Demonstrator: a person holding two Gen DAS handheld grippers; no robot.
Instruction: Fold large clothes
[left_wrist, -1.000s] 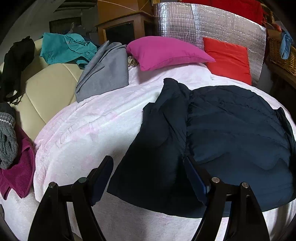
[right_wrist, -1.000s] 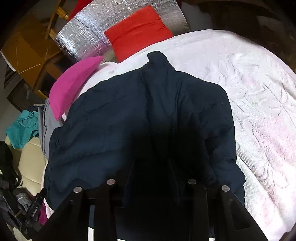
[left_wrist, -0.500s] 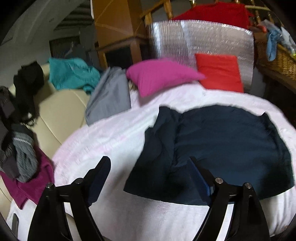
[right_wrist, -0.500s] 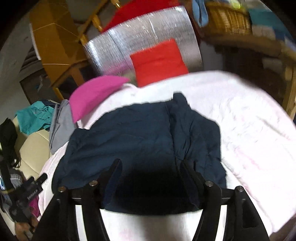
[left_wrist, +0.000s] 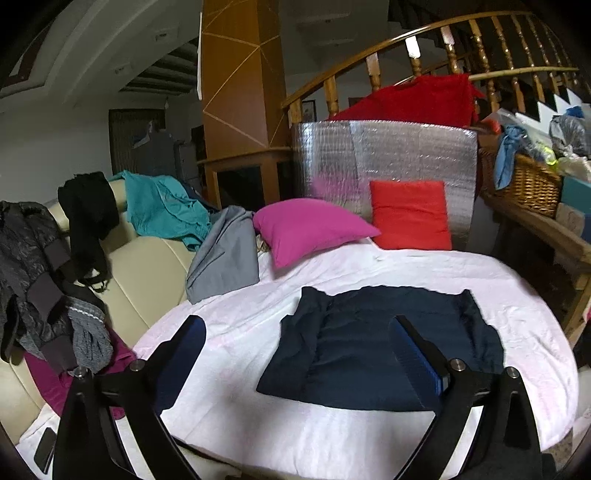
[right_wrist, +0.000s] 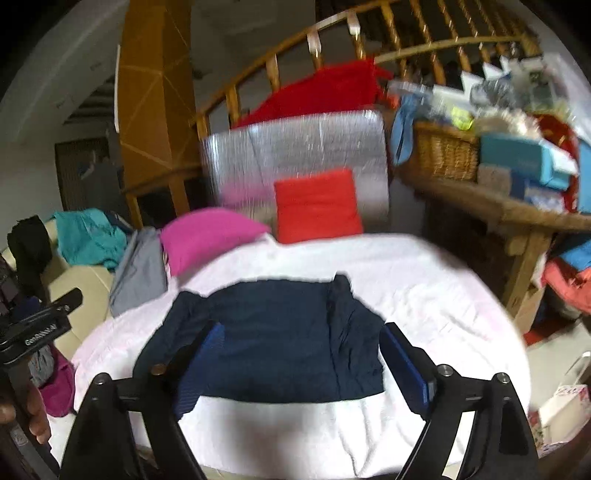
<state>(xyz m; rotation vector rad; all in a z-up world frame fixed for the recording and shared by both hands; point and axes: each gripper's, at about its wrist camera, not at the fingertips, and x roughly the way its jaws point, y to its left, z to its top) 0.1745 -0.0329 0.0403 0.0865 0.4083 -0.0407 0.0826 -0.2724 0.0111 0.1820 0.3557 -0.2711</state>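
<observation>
Jacket (left_wrist: 376, 343) sits folded on the bed (left_wrist: 369, 266), both grippers (left_wrist: 295, 354) (right_wrist: 301, 363) hovering above with jaws apart, empty; puffy layers could easily spring open unless pressed.

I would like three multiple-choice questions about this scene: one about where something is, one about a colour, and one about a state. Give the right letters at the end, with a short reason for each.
1. Where does the navy jacket lie?
A. on the white blanket
B. in the wicker basket
C. over the stair railing

2. What colour is the pillow beside the red pillow?
A. yellow
B. magenta
C. white

3. How are the left gripper and right gripper?
A. both shut on the jacket
B. one open, one shut
C. both open, holding nothing

Key: 1 A, the jacket is flat on the blanket; 2 B, it is bright pink-purple; 3 C, the fingers of each are wide apart with no cloth between them.
</observation>
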